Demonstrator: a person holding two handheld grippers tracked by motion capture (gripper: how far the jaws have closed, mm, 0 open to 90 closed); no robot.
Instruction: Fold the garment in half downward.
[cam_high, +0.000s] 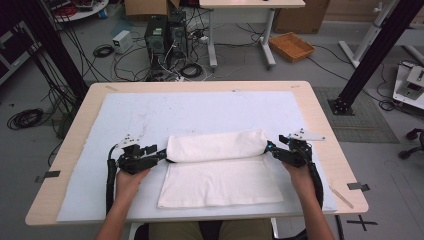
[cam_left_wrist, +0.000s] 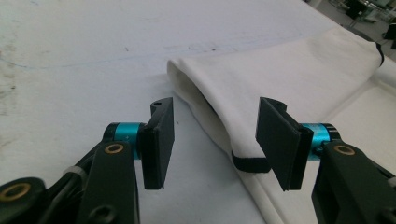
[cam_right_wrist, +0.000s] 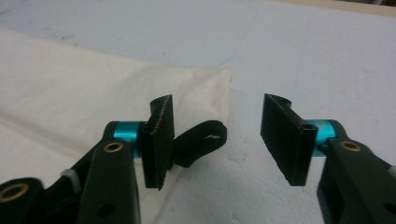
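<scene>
My left gripper sat at the left end of the white cloth, jaws parted and gripping nothing; in the left gripper view the two black pads stood apart with the cloth's folded end lying between them, untouched as far as I could see; a thin black strap ran along the cloth's hem just by the far pad. My right gripper mirrored it at the cloth's right end, jaws likewise released; in the right gripper view the gap between the pads showed bare blue-white mat, and a small black loop poked out just beside the near pad, whether touching it I could not tell; the cloth's corner lay just beyond.

The cloth itself rested on the mat in the near half of the table, between my two hands; its far part was folded over into a thick roll-like band running left to right, and the flat lower layer spread out toward me, its near edge close to the mat's front edge. My left hand and right hand held the grippers low, level with the fold, each cable trailing back along a forearm.
</scene>
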